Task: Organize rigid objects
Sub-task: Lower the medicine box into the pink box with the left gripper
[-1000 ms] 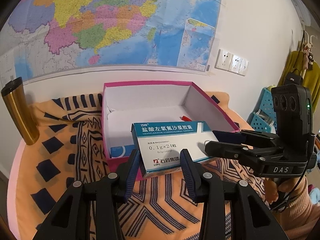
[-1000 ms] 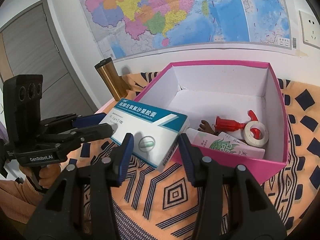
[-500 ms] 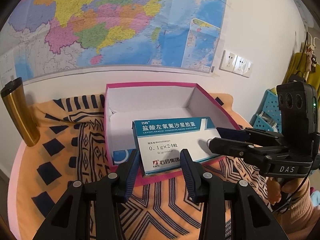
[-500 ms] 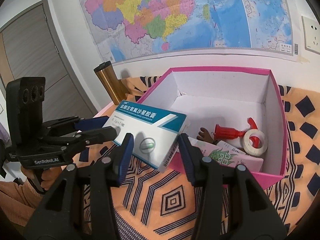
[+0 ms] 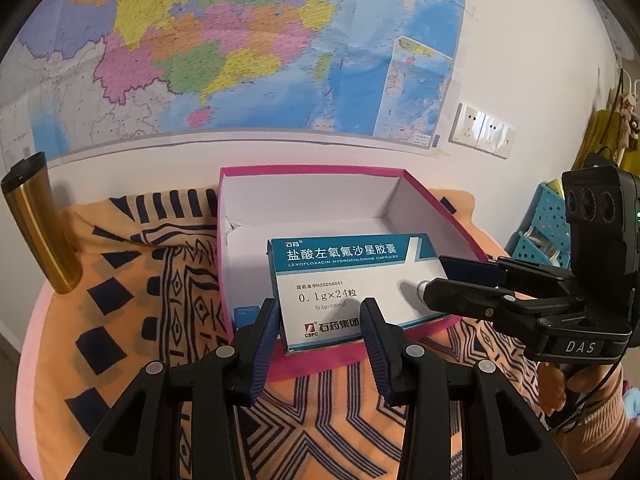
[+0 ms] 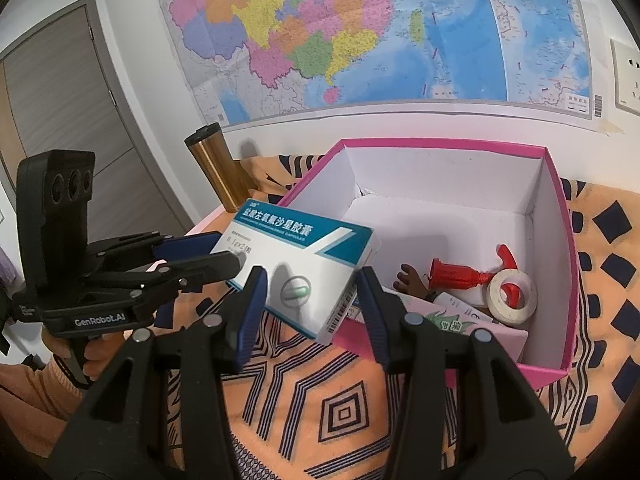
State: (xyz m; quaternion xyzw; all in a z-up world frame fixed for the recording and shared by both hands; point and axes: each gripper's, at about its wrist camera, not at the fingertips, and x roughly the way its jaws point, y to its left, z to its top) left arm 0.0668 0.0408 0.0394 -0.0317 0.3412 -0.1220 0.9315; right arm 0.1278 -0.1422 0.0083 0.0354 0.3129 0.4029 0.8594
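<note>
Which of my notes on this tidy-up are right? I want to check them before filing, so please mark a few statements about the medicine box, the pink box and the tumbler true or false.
1. Both tools grip the medicine box. True: the left tool and right tool each clamp it.
2. The pink box is empty. False: it holds a tape roll and a red plastic piece, among other things.
3. A gold tumbler stands upright left of the pink box. True.
4. The medicine box lies on the pink box's floor. False: it is held above the near rim.
</note>
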